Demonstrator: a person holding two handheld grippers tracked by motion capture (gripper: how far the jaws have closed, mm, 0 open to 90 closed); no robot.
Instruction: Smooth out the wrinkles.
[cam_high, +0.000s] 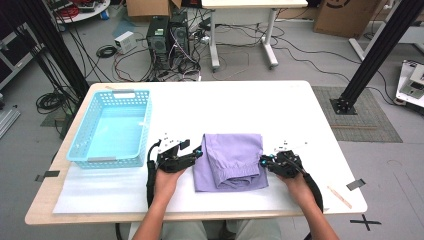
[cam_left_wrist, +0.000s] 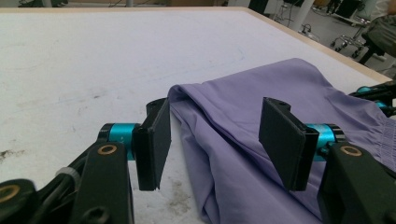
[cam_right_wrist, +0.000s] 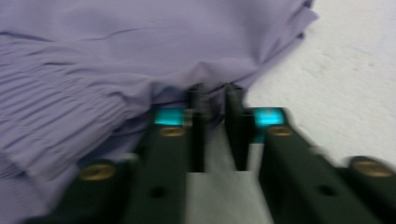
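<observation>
On the white counter (cam_high: 225, 107), a folded purple garment (cam_high: 231, 161) lies between the person's two hands, with an empty light-blue basket (cam_high: 113, 127) well apart to its left. The right hand-held gripper (cam_high: 264, 161) has its jaws drawn nearly together on the garment's right edge (cam_right_wrist: 205, 93), though the blur hides how much cloth they have caught; a pinch that takes just the top layer could slip or peel the fold open when lifted. The left hand-held gripper (cam_left_wrist: 215, 140) stands half open, straddling the garment's left edge without pressing it. If only one side rises, the fold may sag and spill apart.
</observation>
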